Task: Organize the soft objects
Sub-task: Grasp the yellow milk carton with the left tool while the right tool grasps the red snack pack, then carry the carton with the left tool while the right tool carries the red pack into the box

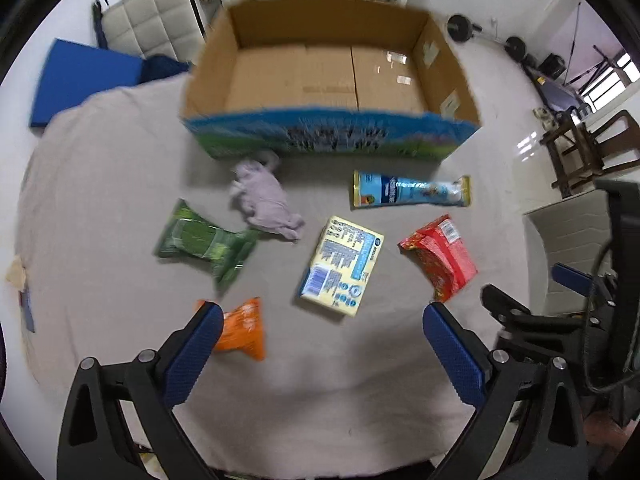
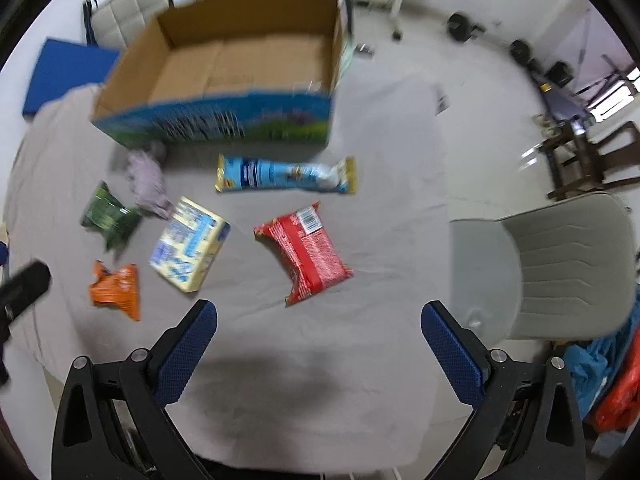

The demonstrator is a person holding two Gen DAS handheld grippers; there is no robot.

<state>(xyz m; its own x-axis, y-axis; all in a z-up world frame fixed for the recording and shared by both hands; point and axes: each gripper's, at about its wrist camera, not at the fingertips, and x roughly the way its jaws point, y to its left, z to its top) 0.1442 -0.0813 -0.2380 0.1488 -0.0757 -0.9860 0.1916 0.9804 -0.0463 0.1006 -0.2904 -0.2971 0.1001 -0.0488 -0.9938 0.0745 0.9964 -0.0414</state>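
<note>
An open, empty cardboard box (image 1: 332, 76) (image 2: 240, 68) stands at the far side of a grey cloth-covered table (image 1: 100, 200) (image 2: 380, 240). In front of it lie a lilac cloth (image 1: 264, 200) (image 2: 146, 184), a green packet (image 1: 204, 240) (image 2: 108, 216), an orange packet (image 1: 244, 330) (image 2: 118, 290), a yellow box (image 1: 344, 266) (image 2: 190, 244), a blue tube-shaped packet (image 1: 412, 192) (image 2: 286, 176) and a red packet (image 1: 440, 256) (image 2: 306, 252). My left gripper (image 1: 322, 316) is open and empty above the table, its left finger over the orange packet. My right gripper (image 2: 318, 312) is open and empty, near the red packet.
White padded chairs (image 1: 152, 24) and a blue mat (image 1: 84, 76) lie behind the box. A grey chair (image 2: 560, 264) stands right of the table. Weights (image 1: 516, 46) and wooden furniture (image 1: 580, 144) are on the floor at the right. The right-hand tool (image 1: 600, 300) shows at the left view's edge.
</note>
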